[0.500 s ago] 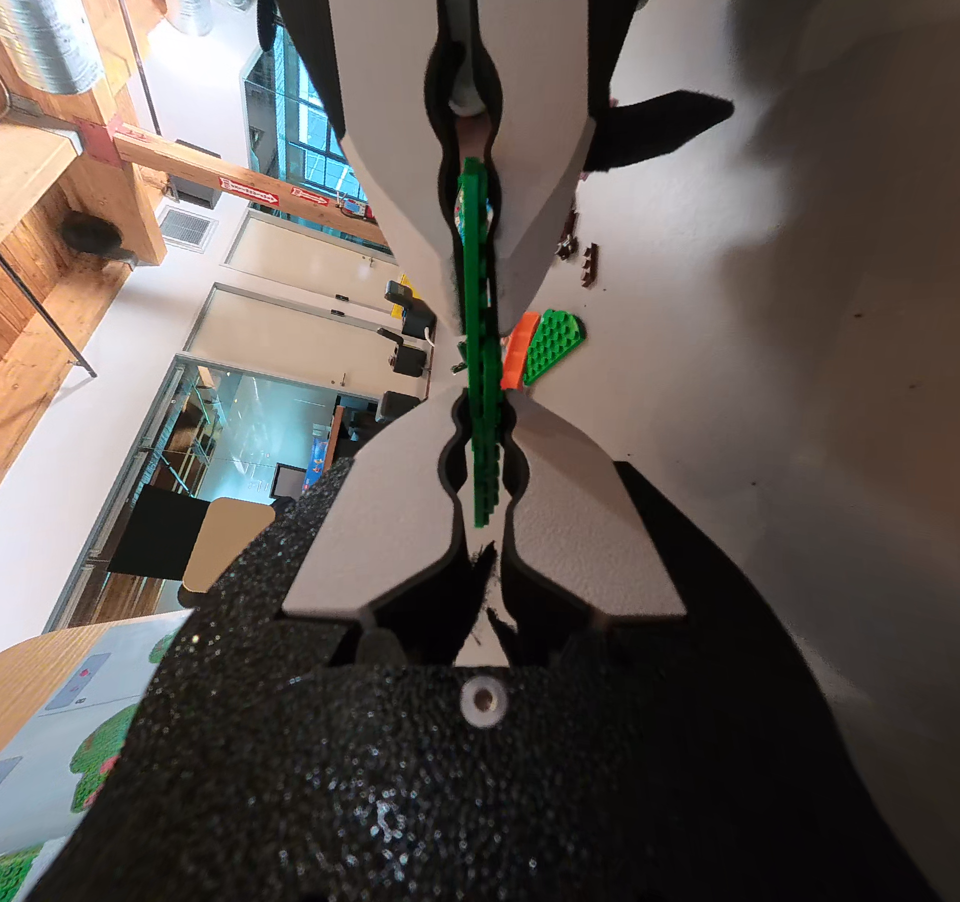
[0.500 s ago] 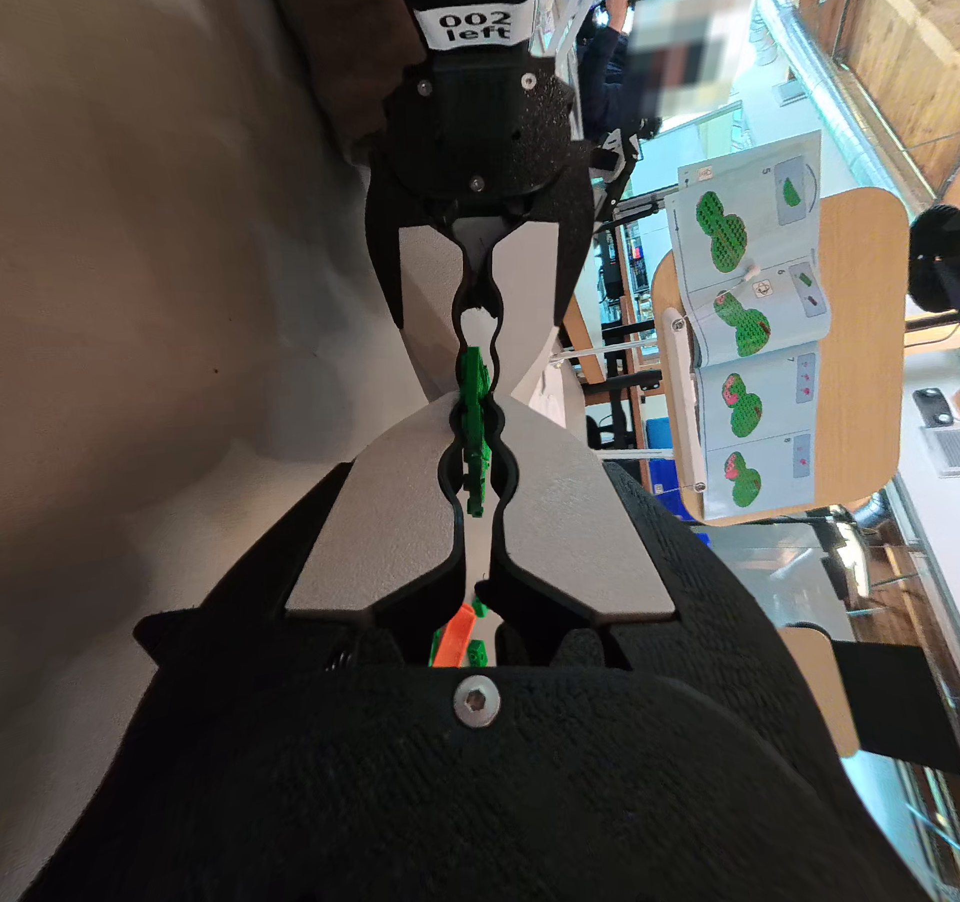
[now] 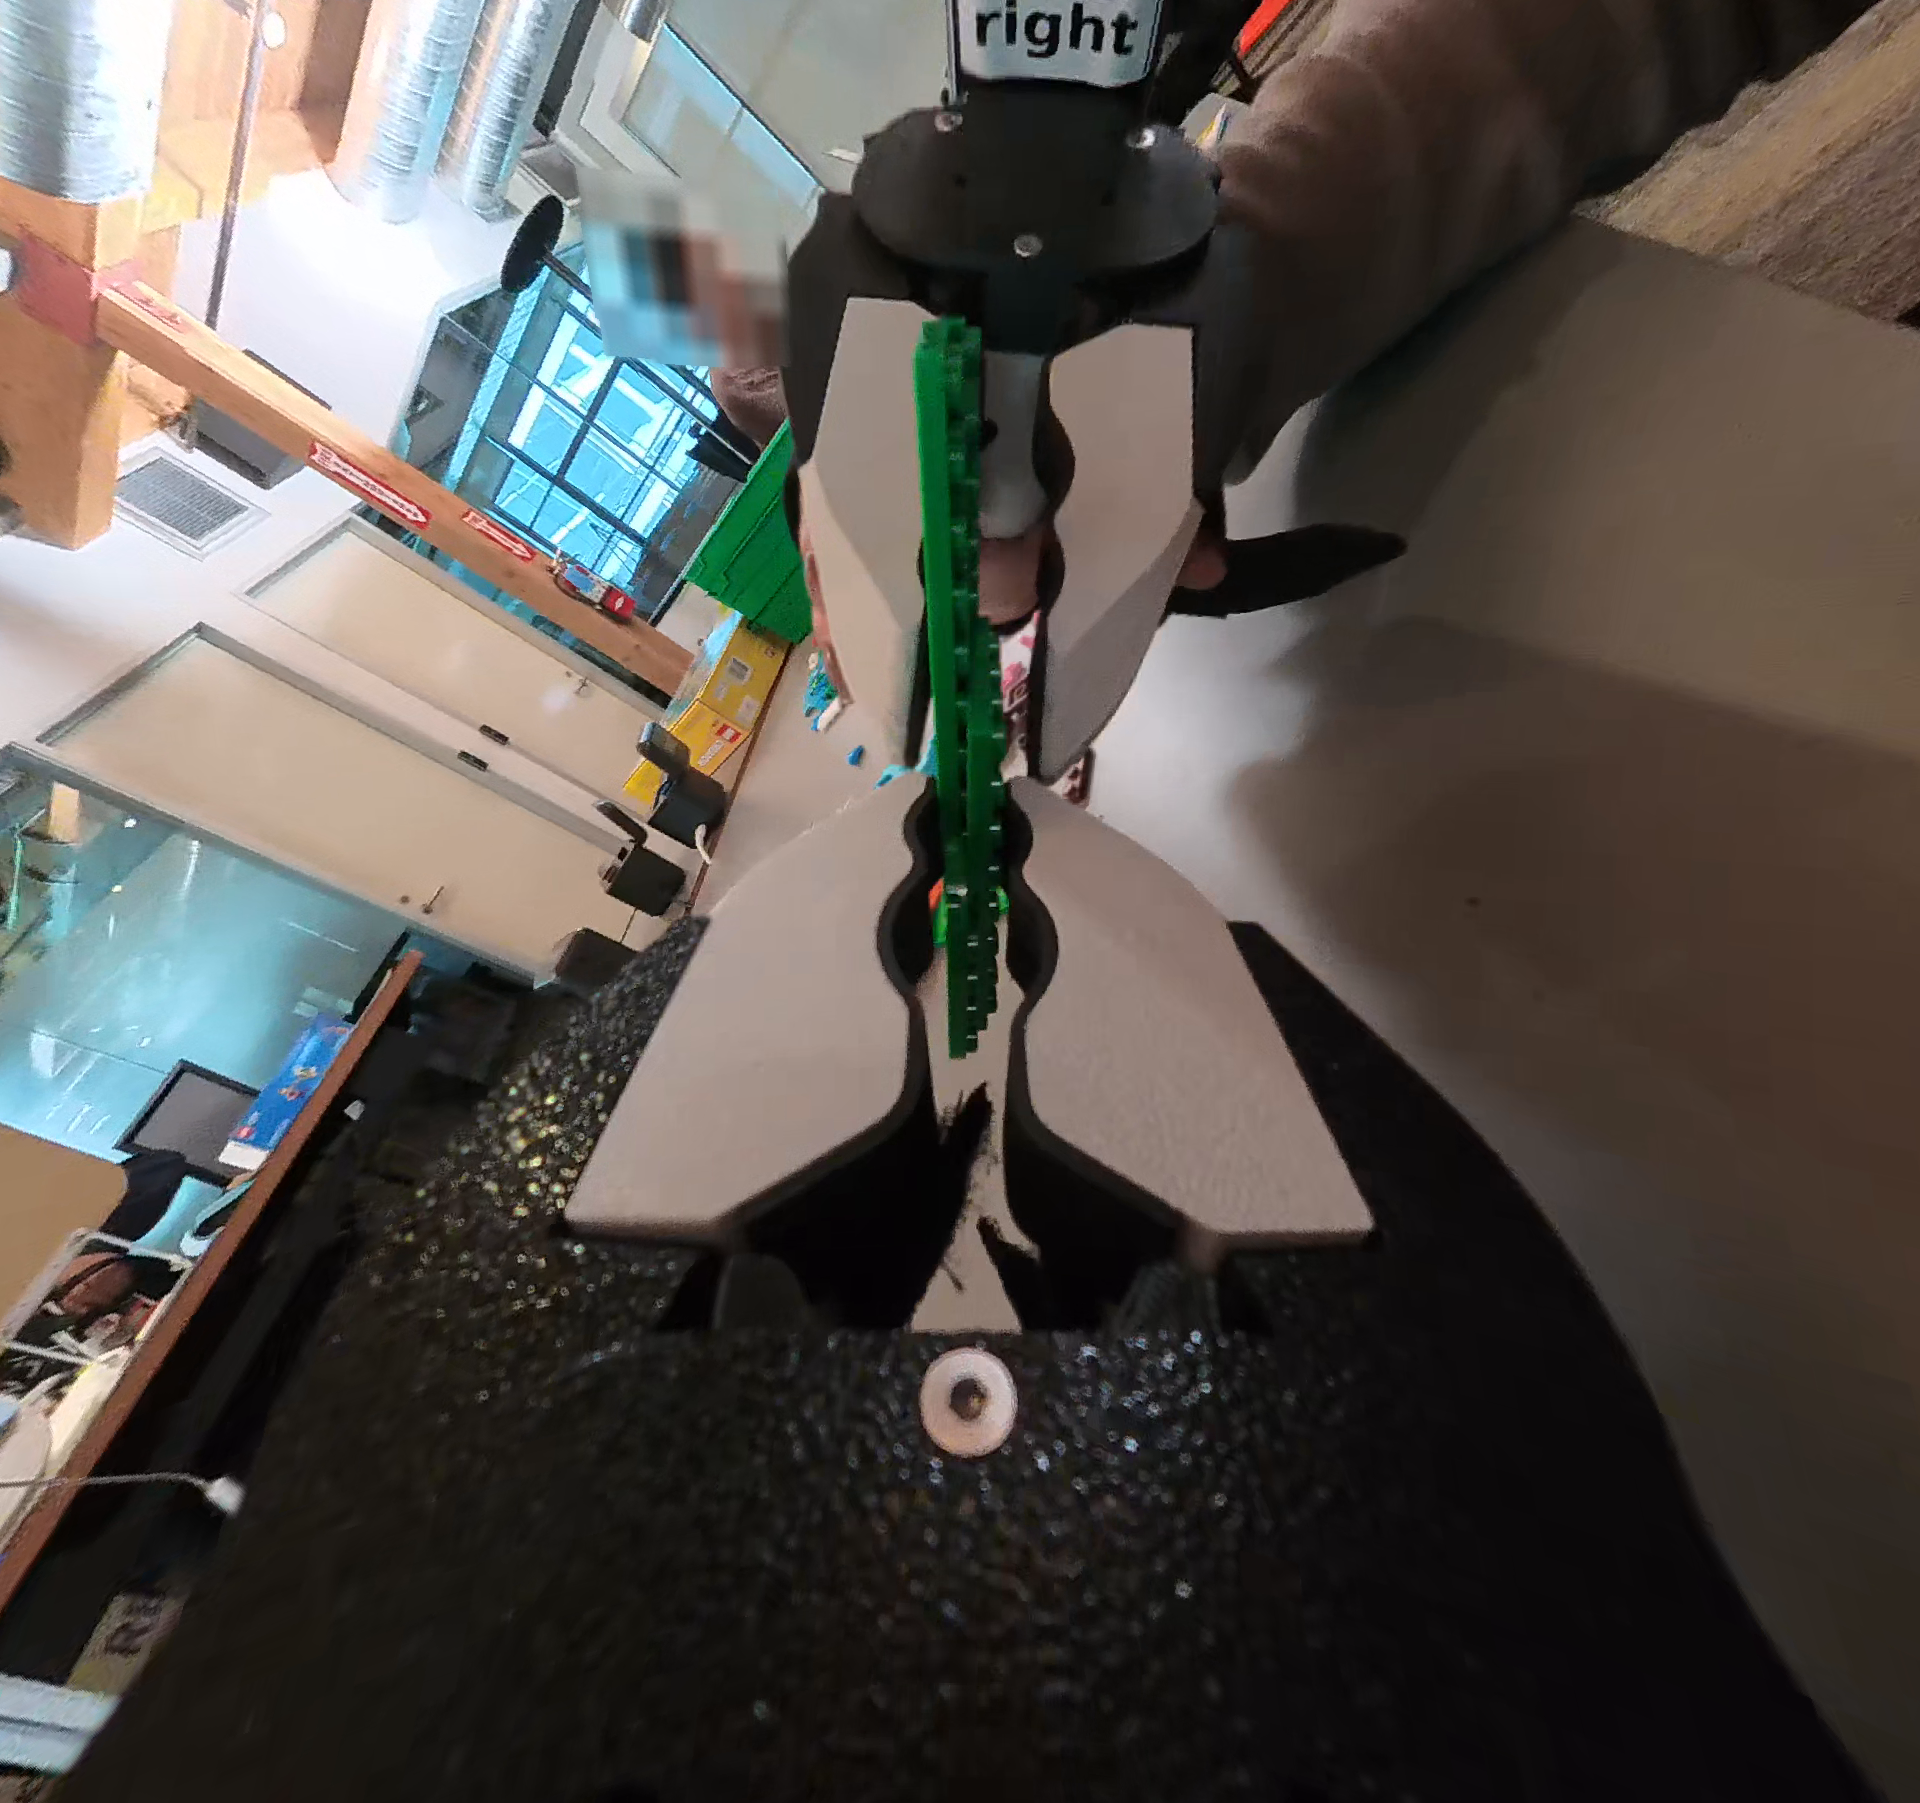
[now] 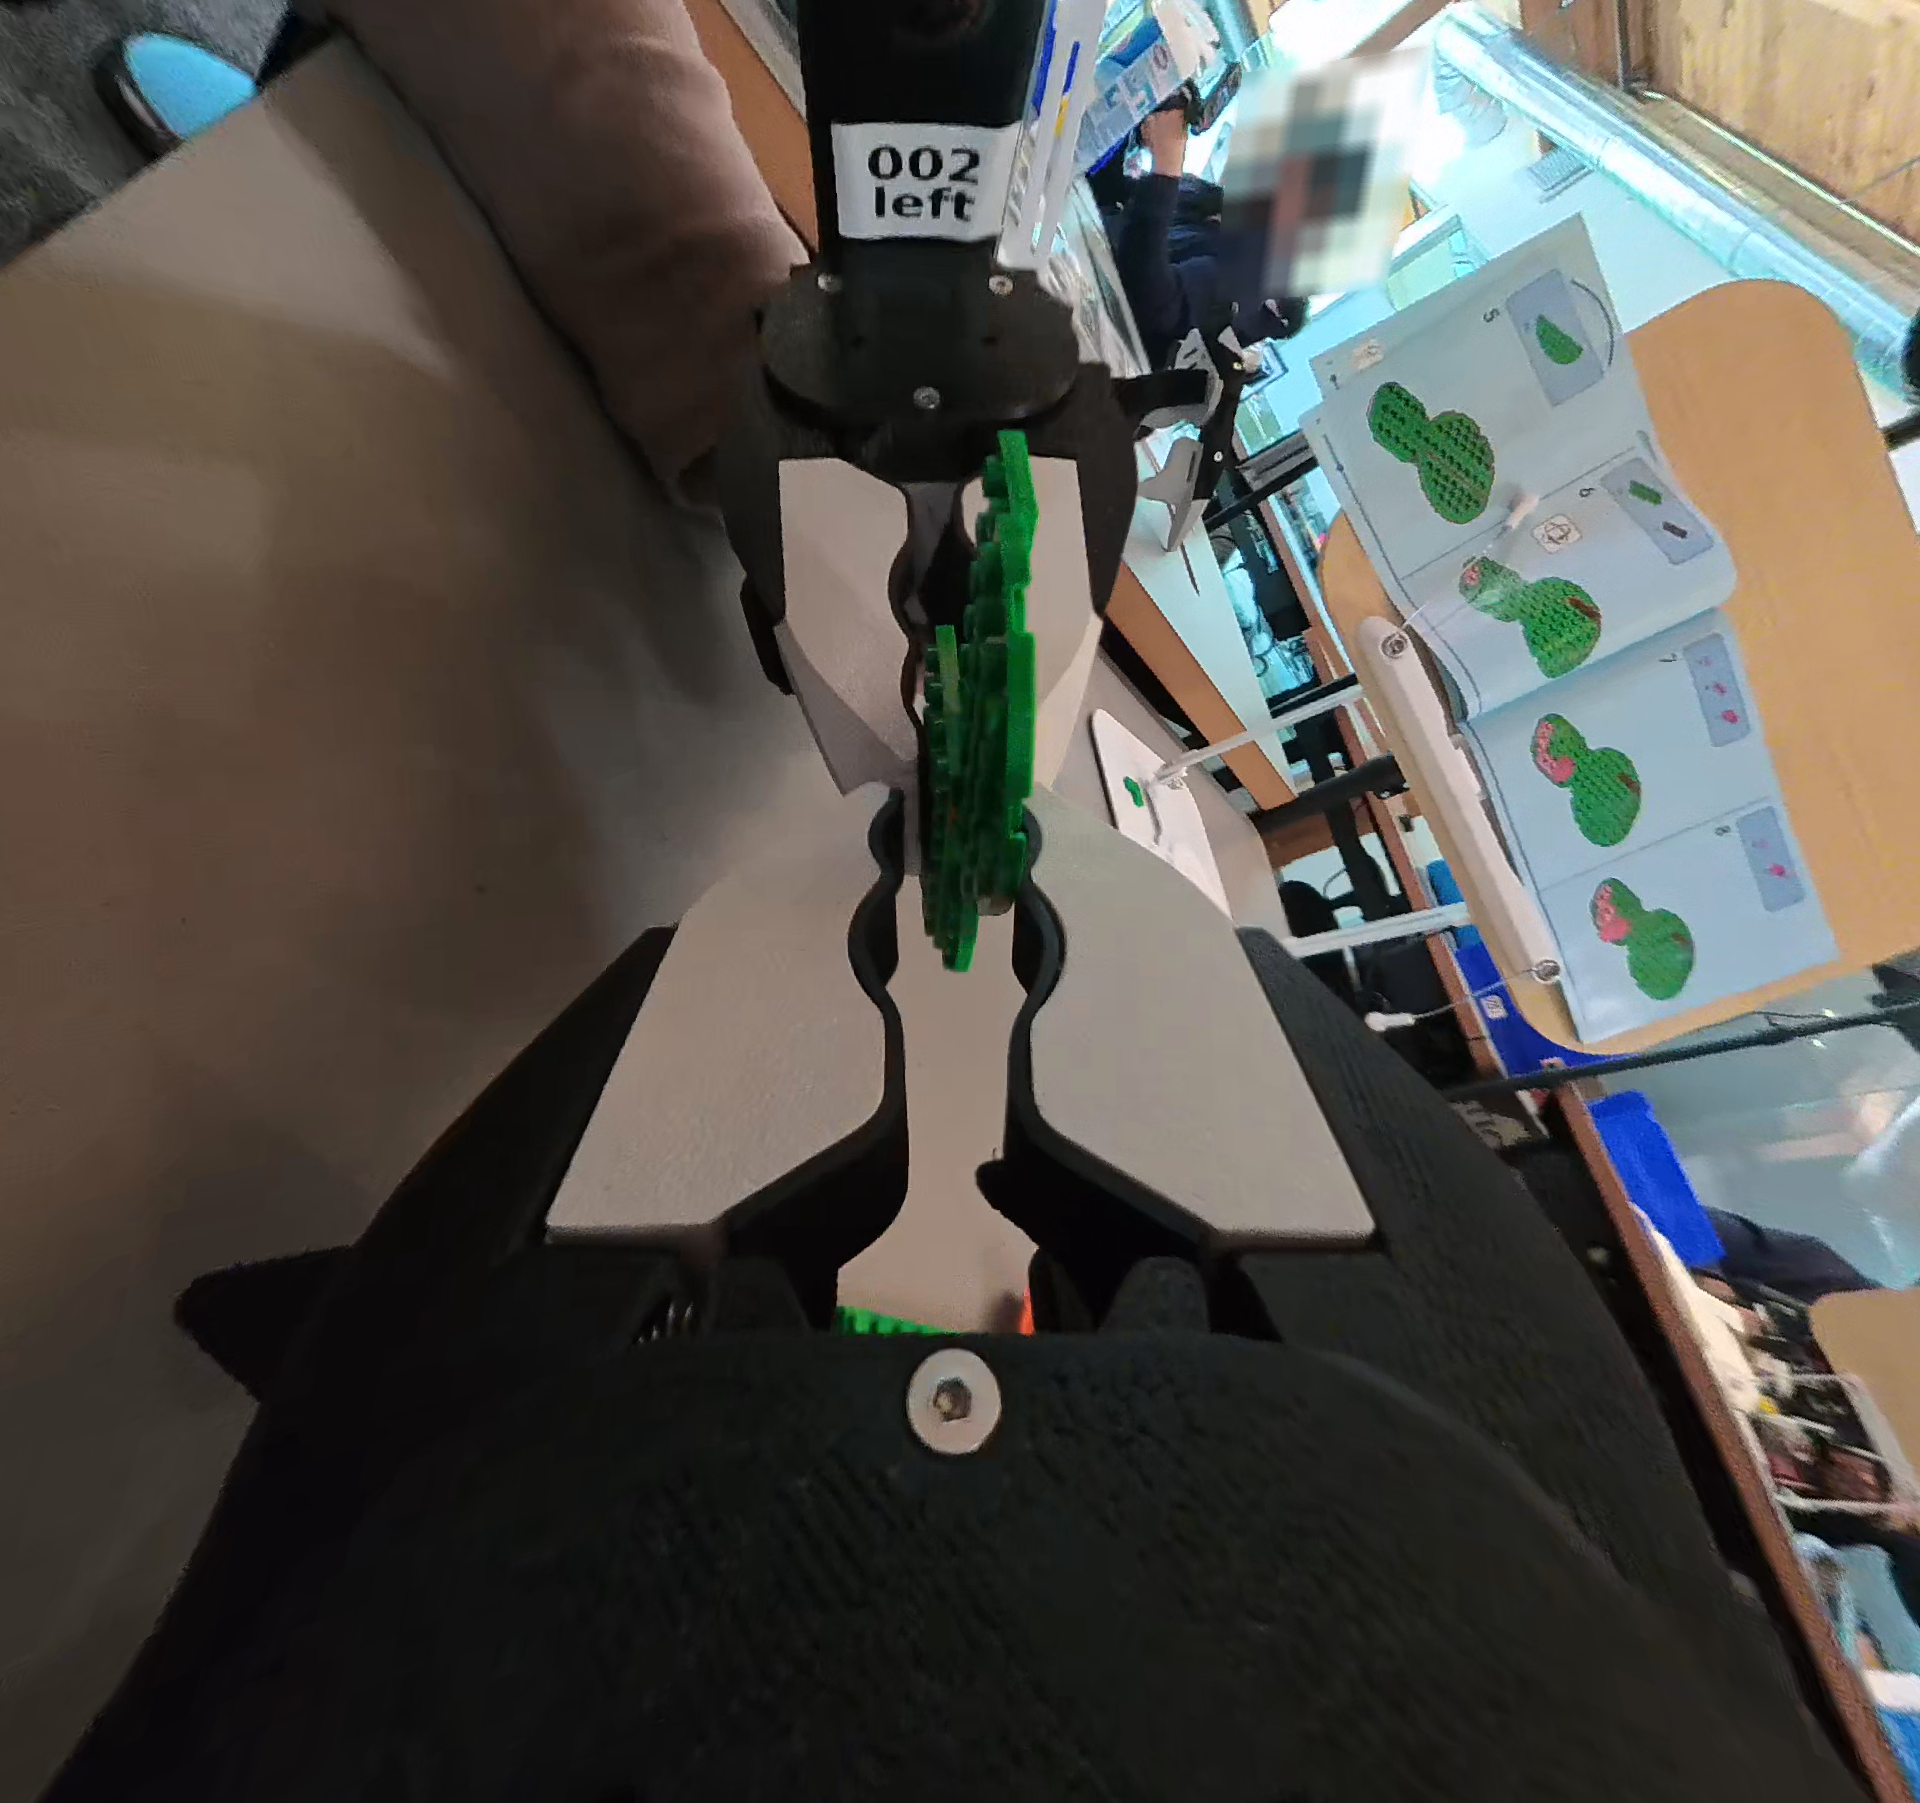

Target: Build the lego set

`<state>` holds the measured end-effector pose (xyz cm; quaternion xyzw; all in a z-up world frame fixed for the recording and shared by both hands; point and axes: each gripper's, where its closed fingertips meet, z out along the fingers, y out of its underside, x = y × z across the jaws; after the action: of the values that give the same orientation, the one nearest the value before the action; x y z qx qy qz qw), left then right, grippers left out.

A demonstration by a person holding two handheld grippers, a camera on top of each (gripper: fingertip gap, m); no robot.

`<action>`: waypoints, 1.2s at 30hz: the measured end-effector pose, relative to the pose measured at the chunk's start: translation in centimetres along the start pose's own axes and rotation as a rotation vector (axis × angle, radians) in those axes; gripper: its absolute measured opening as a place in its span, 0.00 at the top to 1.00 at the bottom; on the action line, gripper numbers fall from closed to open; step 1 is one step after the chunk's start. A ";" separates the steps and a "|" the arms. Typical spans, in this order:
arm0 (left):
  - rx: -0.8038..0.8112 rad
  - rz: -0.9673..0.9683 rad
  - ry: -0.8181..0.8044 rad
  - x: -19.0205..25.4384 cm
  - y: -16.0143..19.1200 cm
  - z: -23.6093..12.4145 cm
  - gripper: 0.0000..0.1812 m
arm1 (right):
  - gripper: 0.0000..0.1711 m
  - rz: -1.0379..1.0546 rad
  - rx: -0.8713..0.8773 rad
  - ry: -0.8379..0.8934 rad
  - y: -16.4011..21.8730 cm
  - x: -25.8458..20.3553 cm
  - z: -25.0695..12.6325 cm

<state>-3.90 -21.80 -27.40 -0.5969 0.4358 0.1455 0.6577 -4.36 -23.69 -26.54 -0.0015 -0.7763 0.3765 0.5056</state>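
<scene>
A green lego plate assembly (image 3: pixel 964 673) is held edge-on above the grey table (image 3: pixel 1558 818), between two grippers that face each other. My left gripper (image 3: pixel 968 808) is shut on its near end. In the left wrist view the right gripper's fingers (image 3: pixel 862 548) stand apart around the far end, with a gap beside the plate. In the right wrist view the plate (image 4: pixel 987 714) is tilted and shows its studs. My right gripper (image 4: pixel 961 813) straddles its tip with the jaws slightly apart, and a gap shows on the left. The left gripper (image 4: pixel 940 766) faces me.
An open instruction booklet (image 4: pixel 1579 693) stands on a holder at the right. Green and orange pieces (image 4: pixel 894 1322) lie on the table under my right gripper. A person's sleeve (image 3: pixel 1507 60) holds the far gripper. A yellow box (image 3: pixel 727 704) and a stack of green plates (image 3: pixel 758 548) sit farther off. Left and right tips are no more than a few centimetres apart.
The right gripper's jaws have widened and it has drawn back along the plate. The plate stays fixed in the left gripper and now looks tilted in the right wrist view.
</scene>
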 end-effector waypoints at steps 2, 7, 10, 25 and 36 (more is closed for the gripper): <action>0.017 -0.038 0.018 0.1 -0.2 0.0 0.95 | 0.92 0.041 0.026 -0.015 -0.4 -0.1 0.0; 0.056 -0.382 0.108 -0.3 0.1 -0.1 0.95 | 0.93 0.412 0.057 -0.072 -0.2 0.7 0.4; 0.108 -0.652 0.192 -0.4 -0.2 0.0 0.95 | 0.96 0.690 0.114 -0.122 -0.2 1.6 0.4; 0.075 -0.864 0.251 -0.6 0.3 0.1 0.95 | 0.96 0.954 0.162 -0.167 0.4 2.2 0.5; 0.049 -1.057 0.321 0.0 0.4 0.6 0.95 | 0.95 1.059 0.207 -0.164 0.6 3.0 0.2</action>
<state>-3.97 -21.10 -27.69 -0.7335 0.1748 -0.3078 0.5802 -6.22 -22.26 -24.58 -0.3130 -0.6651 0.6530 0.1823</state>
